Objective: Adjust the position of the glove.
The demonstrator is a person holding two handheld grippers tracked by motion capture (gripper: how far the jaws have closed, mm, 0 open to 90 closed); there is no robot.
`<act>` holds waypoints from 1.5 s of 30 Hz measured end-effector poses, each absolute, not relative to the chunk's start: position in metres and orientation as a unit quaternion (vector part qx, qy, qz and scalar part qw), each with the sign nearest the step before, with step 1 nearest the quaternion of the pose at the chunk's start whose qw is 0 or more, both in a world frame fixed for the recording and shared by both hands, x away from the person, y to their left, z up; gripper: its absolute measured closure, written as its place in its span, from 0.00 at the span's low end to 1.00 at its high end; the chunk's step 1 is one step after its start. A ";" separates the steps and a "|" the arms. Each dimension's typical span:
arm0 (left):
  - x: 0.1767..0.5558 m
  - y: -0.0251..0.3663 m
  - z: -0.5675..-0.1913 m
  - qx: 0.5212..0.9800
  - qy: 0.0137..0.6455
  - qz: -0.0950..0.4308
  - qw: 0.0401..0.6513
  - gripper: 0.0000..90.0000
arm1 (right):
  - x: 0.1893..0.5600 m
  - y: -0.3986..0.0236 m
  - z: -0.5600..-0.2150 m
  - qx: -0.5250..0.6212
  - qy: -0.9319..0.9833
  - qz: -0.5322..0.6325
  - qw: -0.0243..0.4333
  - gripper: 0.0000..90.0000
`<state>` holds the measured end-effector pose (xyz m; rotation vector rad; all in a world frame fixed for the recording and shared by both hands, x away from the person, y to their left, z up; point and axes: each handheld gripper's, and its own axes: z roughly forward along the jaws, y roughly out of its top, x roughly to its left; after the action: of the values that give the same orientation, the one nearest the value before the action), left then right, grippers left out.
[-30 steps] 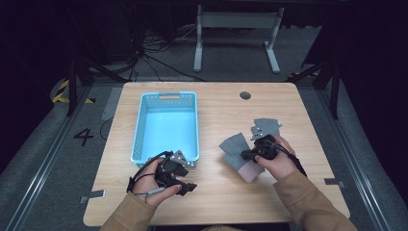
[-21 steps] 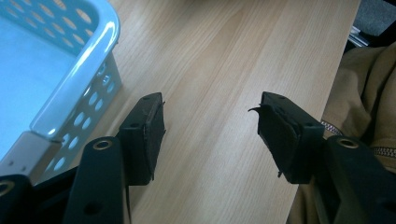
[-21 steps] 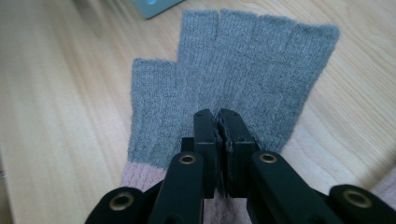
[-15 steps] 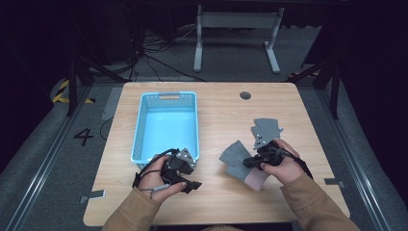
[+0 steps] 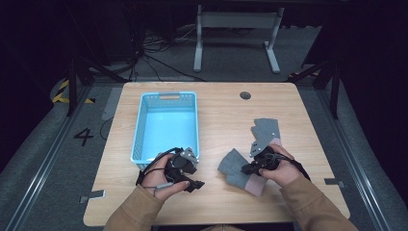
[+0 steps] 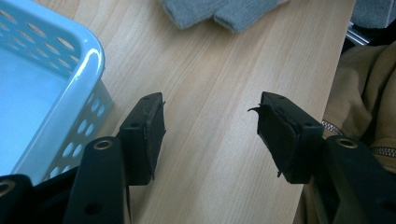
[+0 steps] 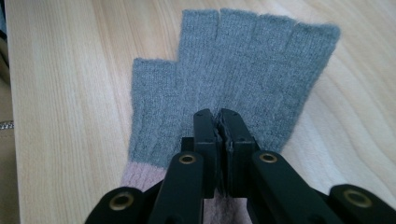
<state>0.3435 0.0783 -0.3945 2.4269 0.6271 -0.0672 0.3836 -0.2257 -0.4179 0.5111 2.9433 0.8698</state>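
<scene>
Grey gloves (image 5: 240, 169): two; basket (image 5: 139, 127): one

Light wooden table (image 5: 221, 115), blue perforated basket (image 5: 164, 126) at left, two grey fingerless gloves (image 5: 235, 166) (image 5: 266, 130) at right

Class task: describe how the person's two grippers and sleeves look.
Both the left gripper and right gripper are black, each with two flat rectangular jaws on arms with brass-ringed holes, a grey plate on top and a trailing black cable. The sleeves are tan.
</scene>
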 end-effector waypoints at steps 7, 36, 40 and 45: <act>0.343 0.079 -0.394 0.919 0.239 -0.025 0.312 0.47 | 0.386 -0.220 -0.430 0.157 0.950 0.270 0.012 0.94; 0.357 0.055 -0.392 0.928 0.197 -0.042 0.312 0.47 | 0.342 -0.235 -0.427 0.180 0.933 0.304 -0.071 1.00; 0.357 0.055 -0.392 0.928 0.197 -0.040 0.314 0.47 | 0.339 -0.231 -0.432 0.168 0.939 0.290 -0.079 1.00; 0.357 0.056 -0.391 0.927 0.198 -0.040 0.315 0.47 | 0.337 -0.226 -0.437 0.166 0.945 0.267 -0.086 1.00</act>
<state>0.3567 0.0557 -0.3913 2.4441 0.5229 -0.1061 0.3366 -0.2265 -0.4371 0.5509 3.1456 0.8877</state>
